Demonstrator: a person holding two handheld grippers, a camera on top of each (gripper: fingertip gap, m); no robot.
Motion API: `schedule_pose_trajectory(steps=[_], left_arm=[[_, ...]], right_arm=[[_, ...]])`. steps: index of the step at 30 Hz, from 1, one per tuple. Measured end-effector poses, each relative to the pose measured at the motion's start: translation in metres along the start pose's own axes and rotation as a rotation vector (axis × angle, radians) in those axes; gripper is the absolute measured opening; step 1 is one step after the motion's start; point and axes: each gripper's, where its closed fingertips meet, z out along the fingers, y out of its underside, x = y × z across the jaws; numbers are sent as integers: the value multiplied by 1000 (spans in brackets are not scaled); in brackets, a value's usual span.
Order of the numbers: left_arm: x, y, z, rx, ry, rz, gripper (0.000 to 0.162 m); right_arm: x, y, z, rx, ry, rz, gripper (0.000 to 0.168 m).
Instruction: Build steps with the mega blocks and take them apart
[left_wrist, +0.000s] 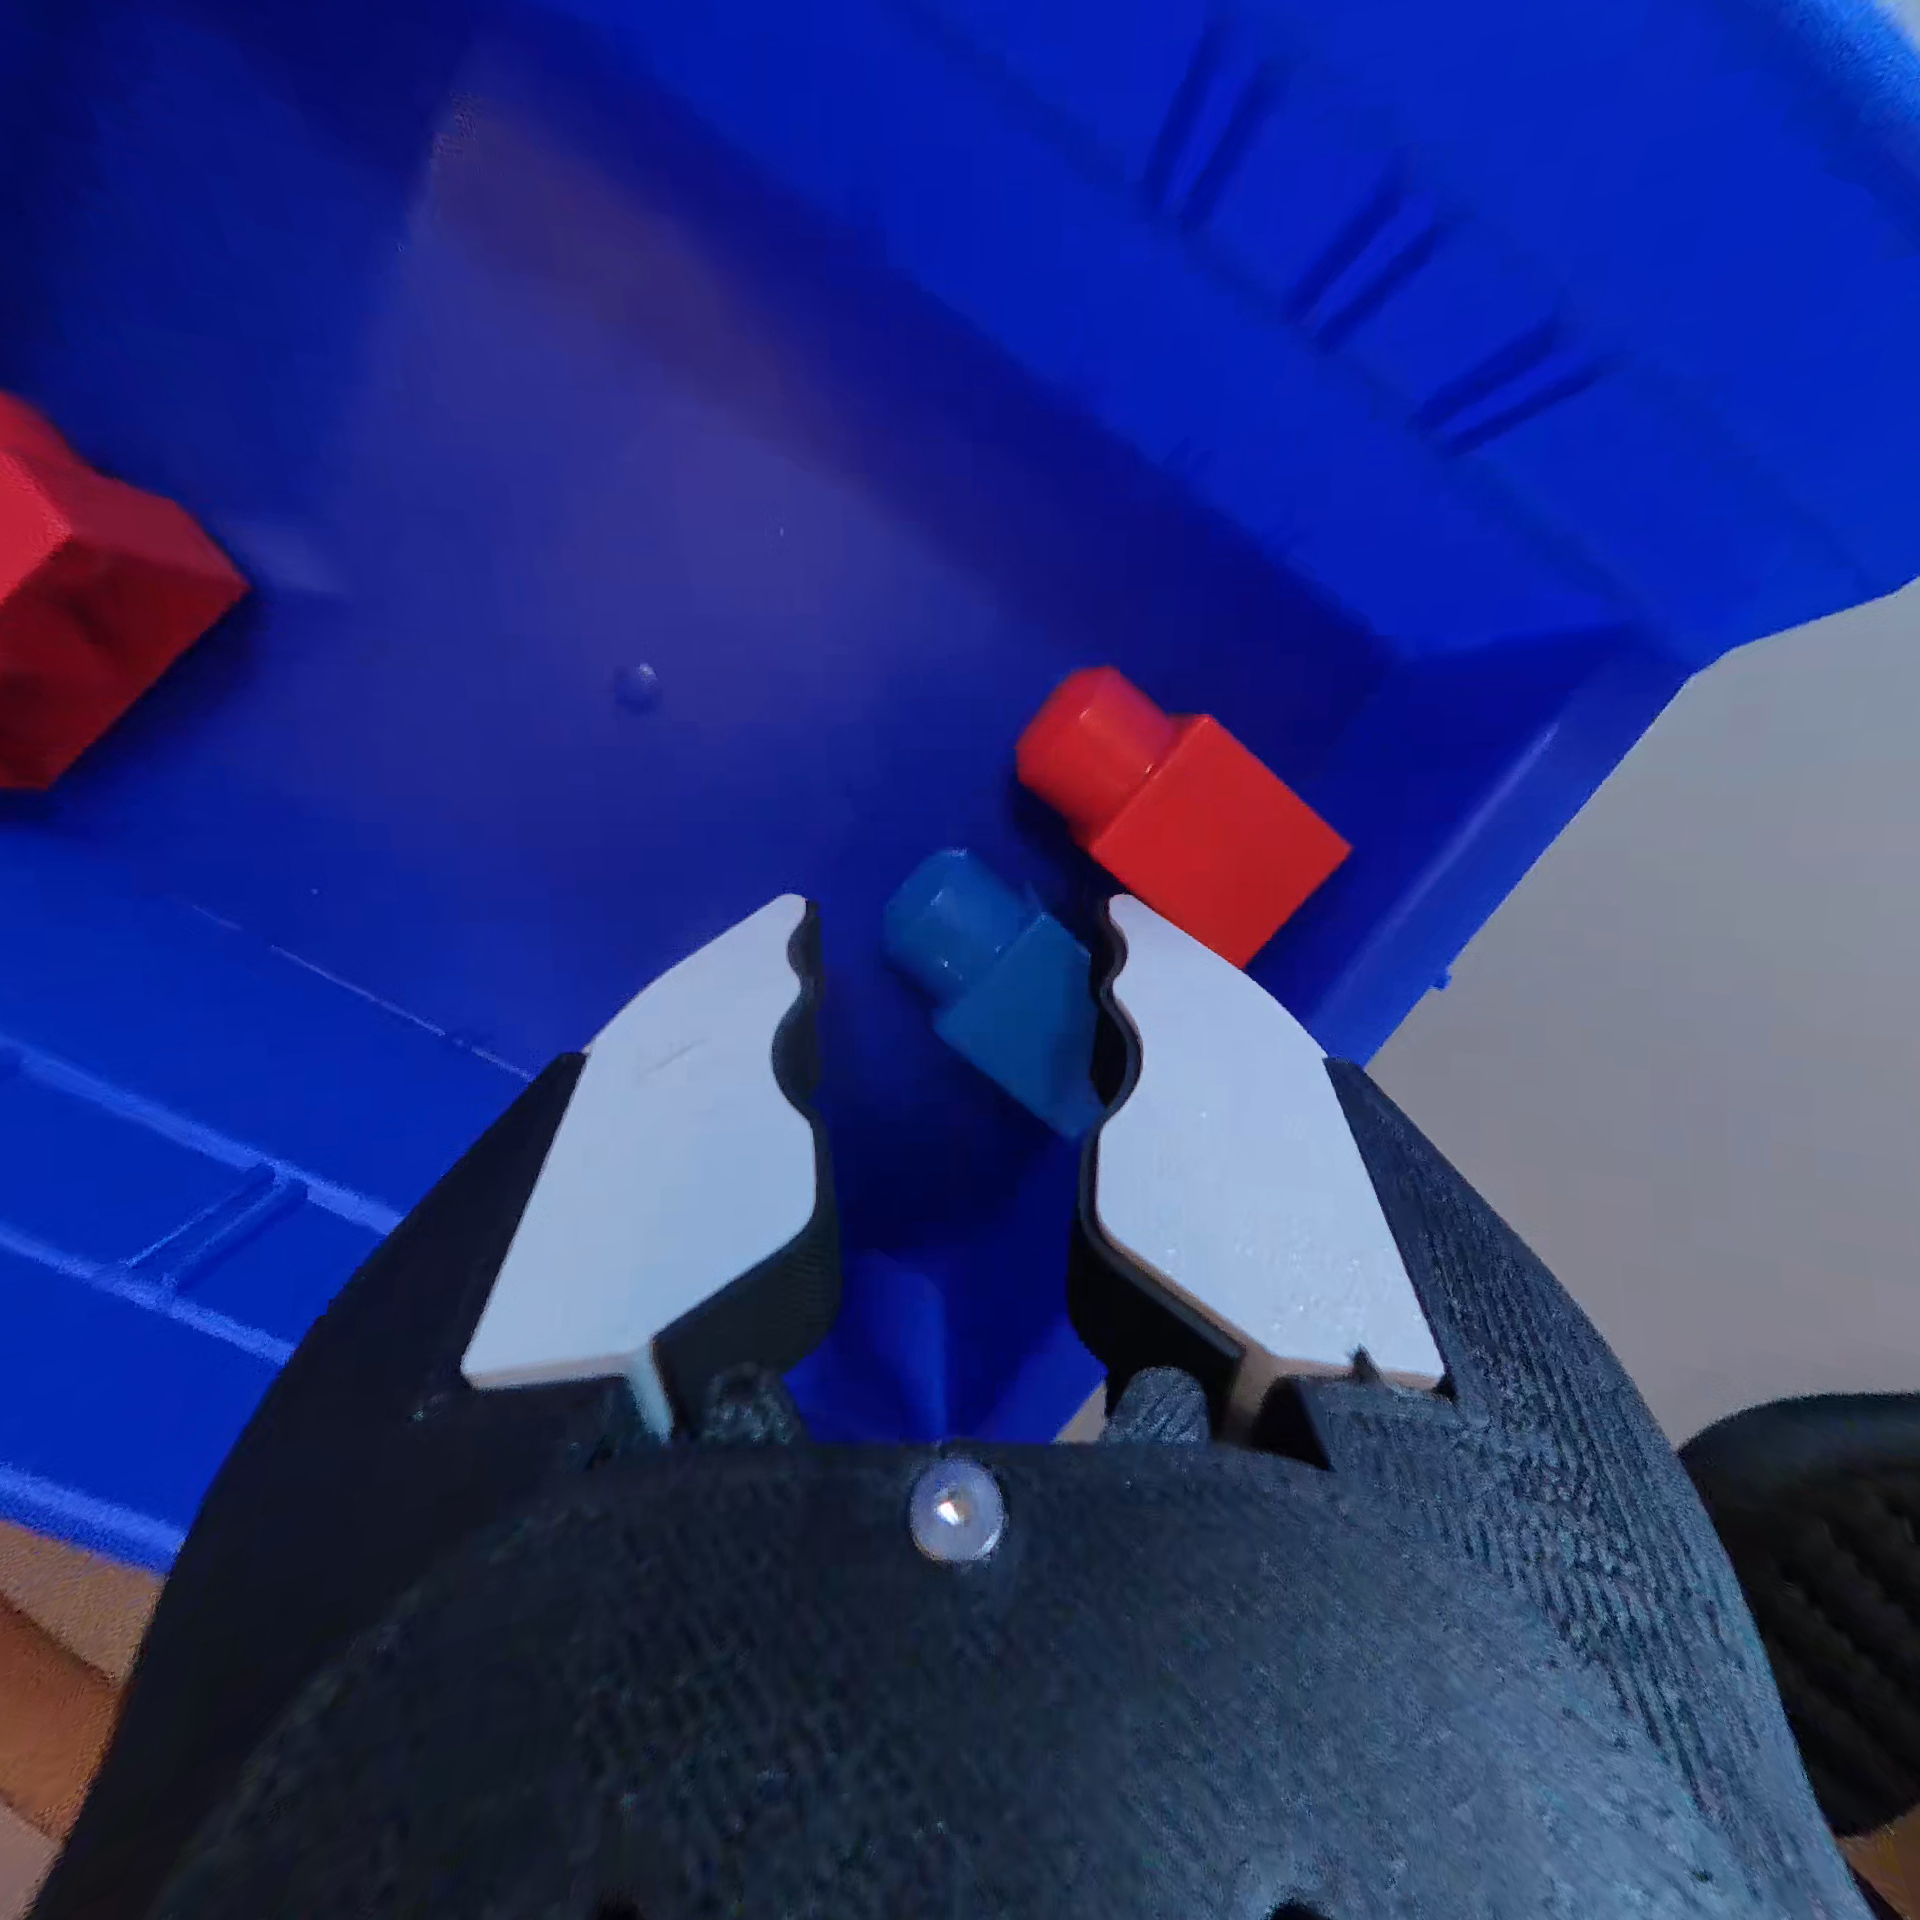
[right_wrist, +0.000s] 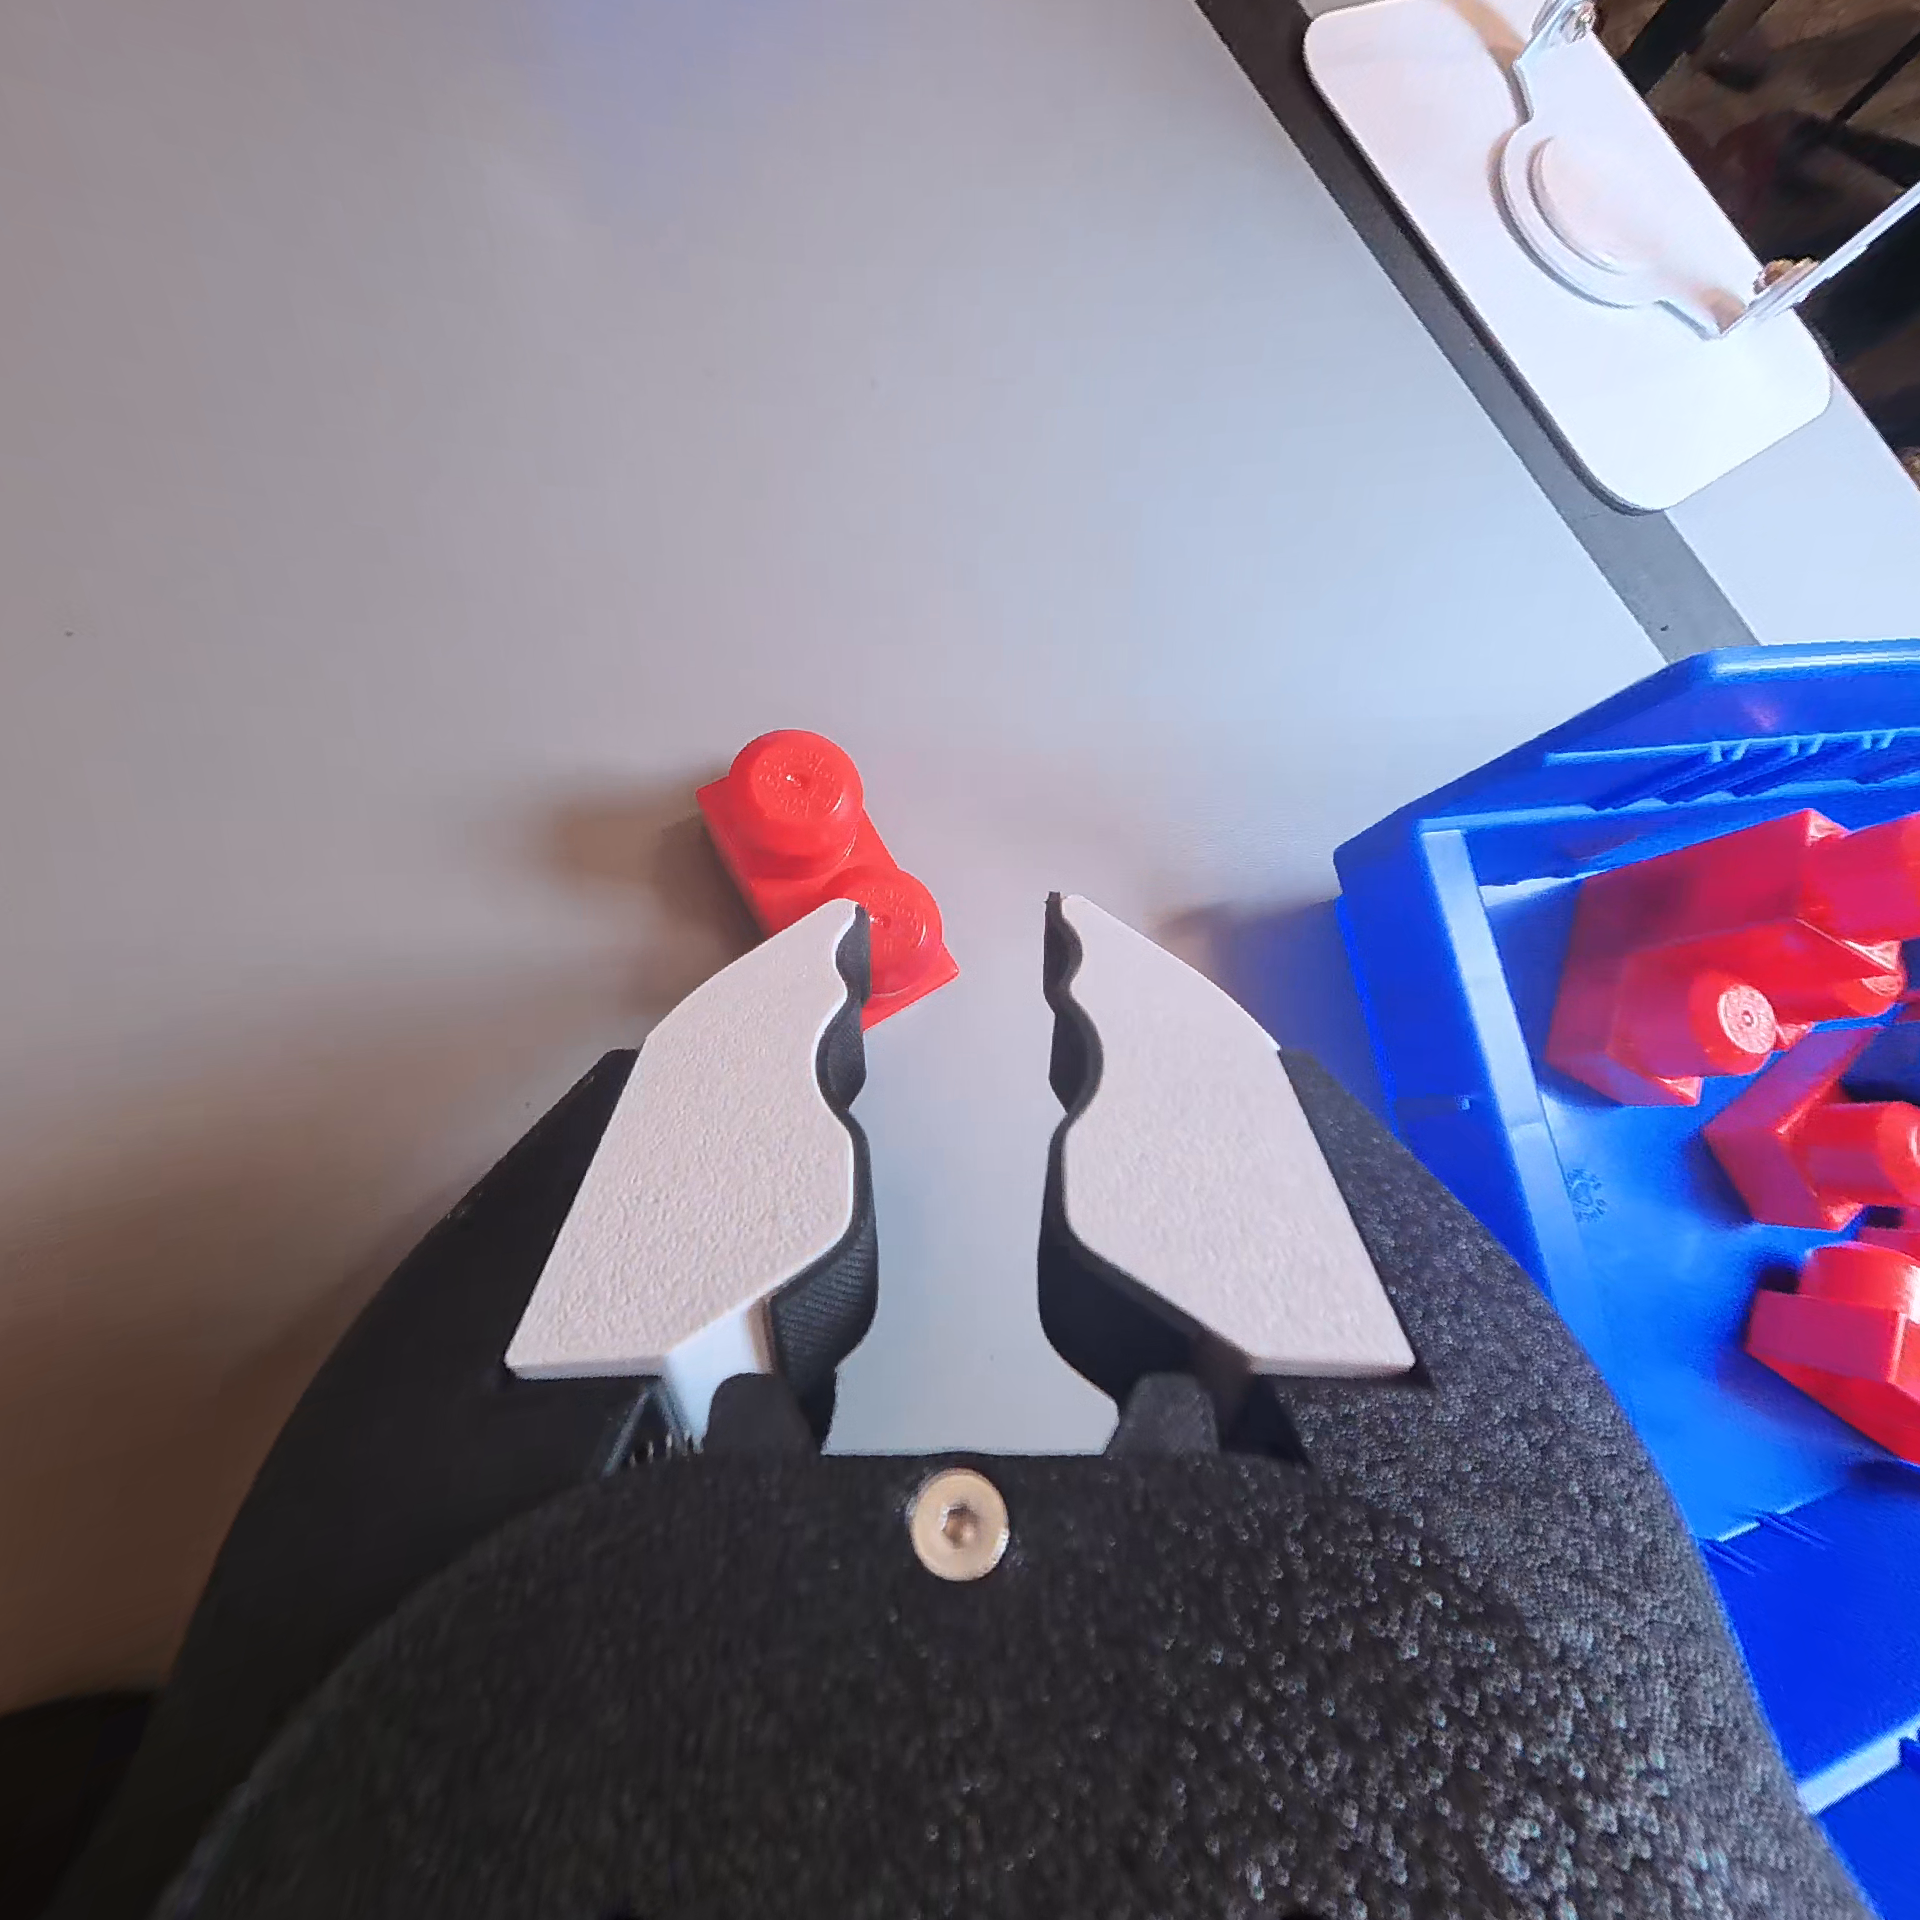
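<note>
In the left wrist view my left gripper (left_wrist: 956, 920) is open inside a blue bin (left_wrist: 623, 416). A small blue one-stud block (left_wrist: 997, 987) lies on its side between the fingertips, touching the right finger (left_wrist: 1195, 1091) and apart from the left one. A red one-stud block (left_wrist: 1184, 805) lies just beyond it to the right. Another red block (left_wrist: 83, 592) lies at the bin's left. In the right wrist view my right gripper (right_wrist: 951, 914) is open and empty over the grey table (right_wrist: 623, 416). A red two-stud block (right_wrist: 821, 862) stands on the table, partly hidden by the left finger (right_wrist: 727, 1122).
A blue bin (right_wrist: 1475, 1039) with several red blocks (right_wrist: 1714, 997) sits at the right of the right wrist view. A white plate with a metal bracket (right_wrist: 1579, 239) lies at the table's far right edge. The bin's ribbed wall (left_wrist: 1403, 260) rises behind the left gripper. The gap from one gripper's tips to the other's is roughly 45 centimetres.
</note>
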Motion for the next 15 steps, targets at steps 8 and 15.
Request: schedule_pose_trajectory(steps=[8, 15], left_arm=[[8, 39, 16, -324, 39, 0, 48], [-11, -1, -3, -107, -124, 137, 40]], right_arm=[[-5, 1, 1, -6, -10, -9, 32], [-2, -5, -4, 49, 17, -6, 30]])
